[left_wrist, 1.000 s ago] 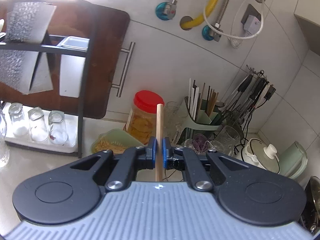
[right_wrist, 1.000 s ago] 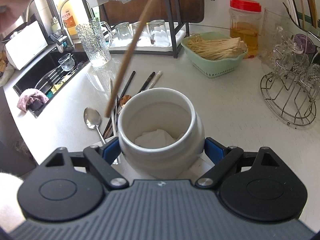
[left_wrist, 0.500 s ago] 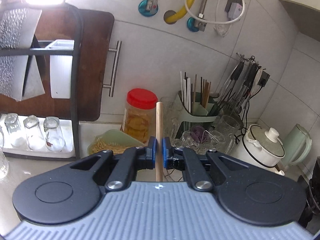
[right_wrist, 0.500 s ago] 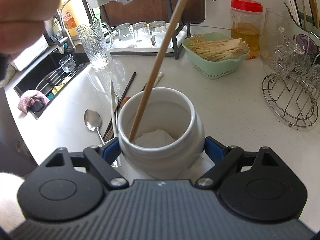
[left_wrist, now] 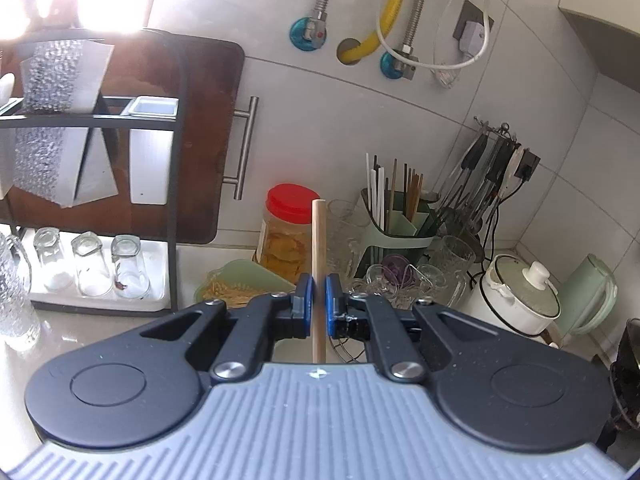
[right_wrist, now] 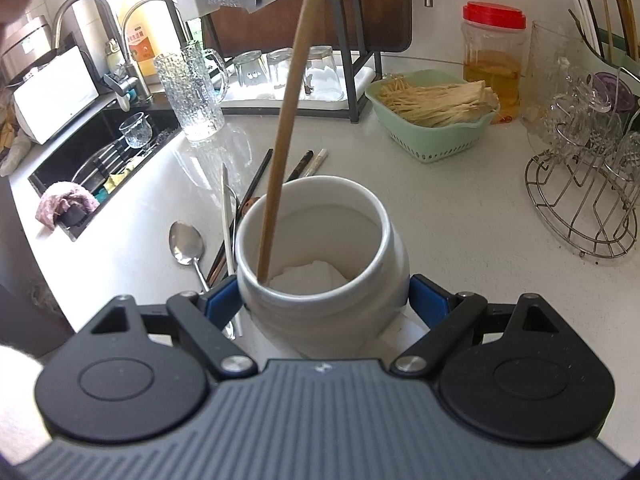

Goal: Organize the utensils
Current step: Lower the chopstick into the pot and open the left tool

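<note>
left tongs: my left gripper is clamped tight on a wooden chopstick, stick standing upright dead centre of the left wrist view

right tongs: my right gripper has its blue pads hugging both sides of the white jar, bottom centre of the right wrist view, so I'd call that a grip steadying it

chopstick tip: in the right wrist view the wooden chopstick slants down from the top edge and its lower end is inside the jar mouth, against the left inner wall

progress: I'd say early days, first stick going in and not let go yet

still left: a spoon and a bunch of loose chopsticks lying on the counter just left of and behind the jar

jar contents: only some crumpled white paper at the bottom, plus that stick tip

green basket: upper right, full of pale thin strands, can't tell what

red-lid jar: behind the basket, yellowish stuff in liquid
</note>
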`<action>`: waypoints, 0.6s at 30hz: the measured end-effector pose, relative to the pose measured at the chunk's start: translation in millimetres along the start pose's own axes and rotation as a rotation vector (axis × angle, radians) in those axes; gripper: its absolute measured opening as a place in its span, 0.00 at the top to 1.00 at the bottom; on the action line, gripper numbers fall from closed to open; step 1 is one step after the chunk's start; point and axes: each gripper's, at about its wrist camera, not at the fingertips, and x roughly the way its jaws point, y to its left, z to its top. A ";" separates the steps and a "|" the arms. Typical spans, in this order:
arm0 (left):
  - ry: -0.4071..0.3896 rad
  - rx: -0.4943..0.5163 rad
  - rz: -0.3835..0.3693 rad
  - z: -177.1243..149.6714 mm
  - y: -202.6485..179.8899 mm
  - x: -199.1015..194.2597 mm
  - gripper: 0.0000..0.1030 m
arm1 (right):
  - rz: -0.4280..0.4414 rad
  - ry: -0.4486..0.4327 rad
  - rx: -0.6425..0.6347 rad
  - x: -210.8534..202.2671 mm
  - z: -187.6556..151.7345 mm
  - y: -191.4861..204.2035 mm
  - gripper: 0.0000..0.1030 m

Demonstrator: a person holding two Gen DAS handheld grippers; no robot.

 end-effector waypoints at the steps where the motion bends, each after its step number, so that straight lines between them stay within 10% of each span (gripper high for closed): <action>1: 0.000 -0.004 0.003 0.4 0.6 -2.9 0.92 | 0.001 0.000 -0.001 -0.2 -0.1 0.5 0.11; 18: -0.056 -0.026 0.034 -2.3 0.4 -8.6 0.92 | 0.008 0.000 -0.014 0.8 -0.2 0.1 0.11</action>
